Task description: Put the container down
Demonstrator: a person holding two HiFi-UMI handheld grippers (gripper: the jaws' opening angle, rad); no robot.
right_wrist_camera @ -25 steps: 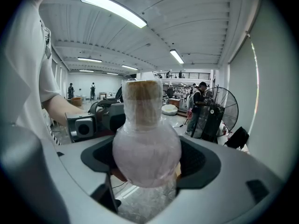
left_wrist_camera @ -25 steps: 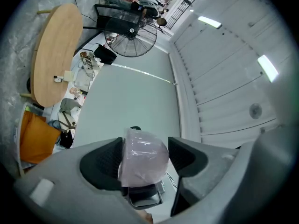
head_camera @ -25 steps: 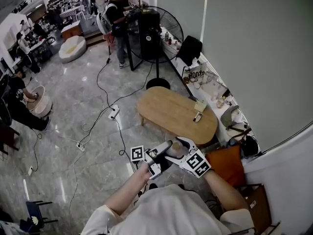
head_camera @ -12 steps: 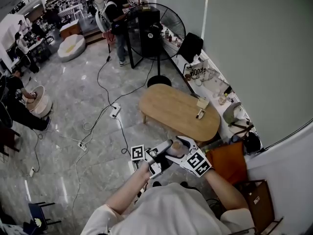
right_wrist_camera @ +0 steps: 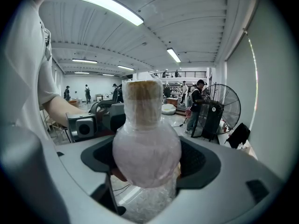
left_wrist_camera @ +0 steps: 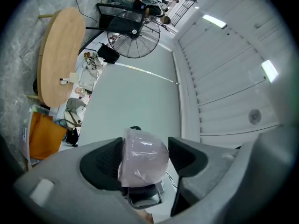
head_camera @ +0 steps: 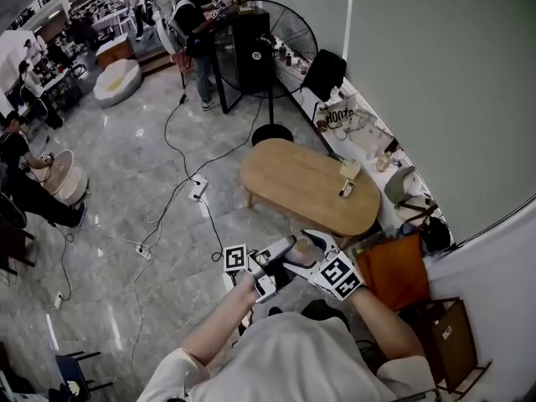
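Observation:
The container (right_wrist_camera: 145,143) is a round-bellied flask wrapped in clear film, with a cork-coloured top. My right gripper (right_wrist_camera: 147,160) is shut on its belly, both pads pressed against it. In the left gripper view the container (left_wrist_camera: 142,158) shows as a pale wrapped dome between the jaws of my left gripper (left_wrist_camera: 145,155), which is closed on it. In the head view both grippers meet at chest height, left gripper (head_camera: 280,256) and right gripper (head_camera: 311,254), with the container (head_camera: 301,248) between them, above the floor and short of the oval wooden table (head_camera: 293,187).
A small box and a dark item (head_camera: 346,174) lie at the table's right end. A big standing fan (head_camera: 268,36) is beyond it. Cables and a power strip (head_camera: 197,191) run over the marble floor at left. An orange bag (head_camera: 394,270) sits at right by a cluttered wall shelf. Several people stand far back.
The table and room have slid slightly in the head view, as the person shifts a little. Both grippers keep the same hold on the container at chest height.

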